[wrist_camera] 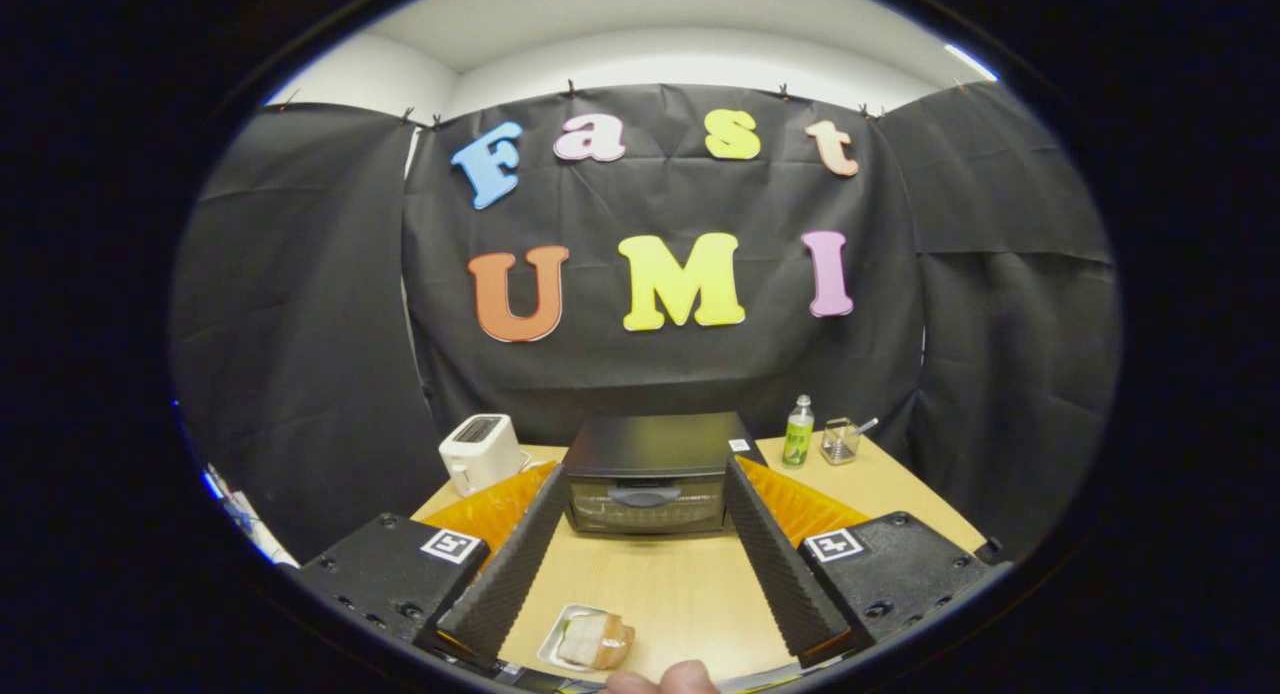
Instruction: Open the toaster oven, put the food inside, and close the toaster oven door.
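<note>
**Toaster Oven Closed, Gripper Spread Wide and Empty**

Booth walls: black cloth on three sides, pale ceiling above. Work surface: light wooden table (680, 584), extending from the fingers back to the rear cloth.

Toaster oven (648, 474): black, box-shaped, seated at the far middle of the table, directly ahead of the fingers and framed in the gap between them. Door (646, 506) shut, upright, glass front facing the camera; handle (645, 496) across the upper part of the door.

Food (598, 640): sandwich-like item with a pale top and browned edge, resting on a small white tray (553, 642). Located on the near table edge, between the fingers, close beside the left finger, well apart from the oven.

Gripper (648, 474): jaws spread wide, holding nothing. Both fingers (512, 564) angled forward over the table, tips reaching visually to the two lower front corners of the oven; contact with the oven cannot be told.

Fingertip of a person's hand (672, 679) visible at the near edge, below the food.

Surrounding items: white toaster (481, 452) left of the oven, near the rear cloth. Green-labelled bottle (798, 432) right of the oven, upright. Wire basket (840, 441) just beside the bottle, farther right, with a utensil handle protruding from it.
</note>
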`<action>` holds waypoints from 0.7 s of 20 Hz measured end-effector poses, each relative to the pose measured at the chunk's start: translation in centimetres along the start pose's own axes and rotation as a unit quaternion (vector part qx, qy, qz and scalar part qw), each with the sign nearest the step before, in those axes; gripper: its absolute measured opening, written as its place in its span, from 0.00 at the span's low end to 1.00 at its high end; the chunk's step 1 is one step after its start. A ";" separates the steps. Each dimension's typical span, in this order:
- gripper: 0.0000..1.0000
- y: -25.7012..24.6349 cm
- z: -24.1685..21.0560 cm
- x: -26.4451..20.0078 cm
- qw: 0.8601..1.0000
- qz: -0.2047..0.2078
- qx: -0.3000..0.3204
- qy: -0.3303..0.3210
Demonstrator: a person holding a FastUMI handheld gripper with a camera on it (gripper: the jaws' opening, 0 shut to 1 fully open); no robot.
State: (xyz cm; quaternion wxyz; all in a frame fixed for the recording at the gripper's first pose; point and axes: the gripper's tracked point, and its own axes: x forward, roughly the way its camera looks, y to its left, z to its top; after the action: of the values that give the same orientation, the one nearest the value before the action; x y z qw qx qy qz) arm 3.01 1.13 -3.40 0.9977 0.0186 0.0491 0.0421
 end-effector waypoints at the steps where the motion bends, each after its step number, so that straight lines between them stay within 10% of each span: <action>1: 1.00 0.0 -0.2 0.3 1.000 0.002 0.001 0.004; 14: 1.00 -0.1 -2.3 10.9 0.998 0.018 0.005 0.053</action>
State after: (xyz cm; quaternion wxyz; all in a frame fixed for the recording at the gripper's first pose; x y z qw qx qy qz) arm 13.62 2.06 -6.76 0.9927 0.0220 0.1020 0.0610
